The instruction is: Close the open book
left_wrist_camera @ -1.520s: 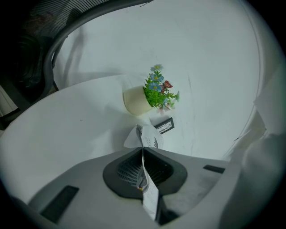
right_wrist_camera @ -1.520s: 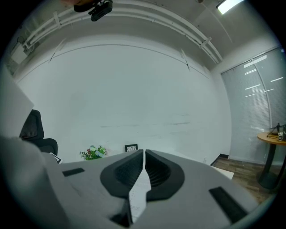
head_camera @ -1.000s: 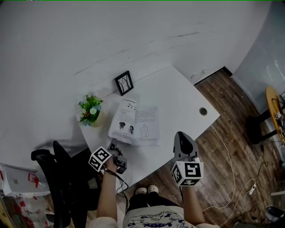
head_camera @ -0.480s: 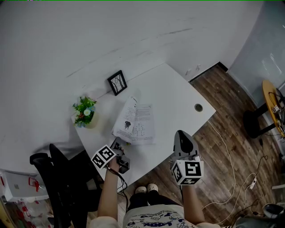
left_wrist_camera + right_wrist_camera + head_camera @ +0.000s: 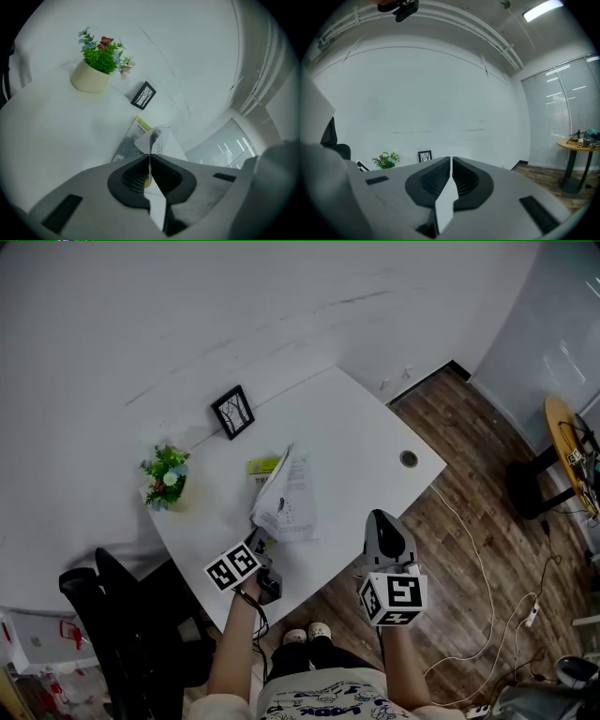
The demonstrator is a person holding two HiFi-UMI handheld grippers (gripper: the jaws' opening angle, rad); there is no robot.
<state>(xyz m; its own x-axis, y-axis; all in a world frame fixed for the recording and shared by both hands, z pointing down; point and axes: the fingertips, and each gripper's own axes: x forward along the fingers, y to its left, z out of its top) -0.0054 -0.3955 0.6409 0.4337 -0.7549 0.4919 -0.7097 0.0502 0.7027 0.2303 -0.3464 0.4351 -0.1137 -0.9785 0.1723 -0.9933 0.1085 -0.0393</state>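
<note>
Pinching an upright leaf of the book [image 5: 286, 501] — left gripper [image 5: 259, 540], fingers clenched; spine runs 12-to-6, facing page at 1 o'clock. Right gripper [image 5: 381, 521] farther off — fingers clenched on nothing.

A white counter [image 5: 366, 427] sits cornerwise at the centre of the head view, against a plain white wall [image 5: 234, 306] that fills the upper half. Dark wood-plank floor [image 5: 487, 474] runs down the right side. A black office chair [image 5: 122, 624] stands at lower left and a round wooden table [image 5: 562, 442] at the right edge. In the right gripper view, a ceiling strip light [image 5: 541, 9] glows at upper right above tall windows with blinds [image 5: 562, 117].
</note>
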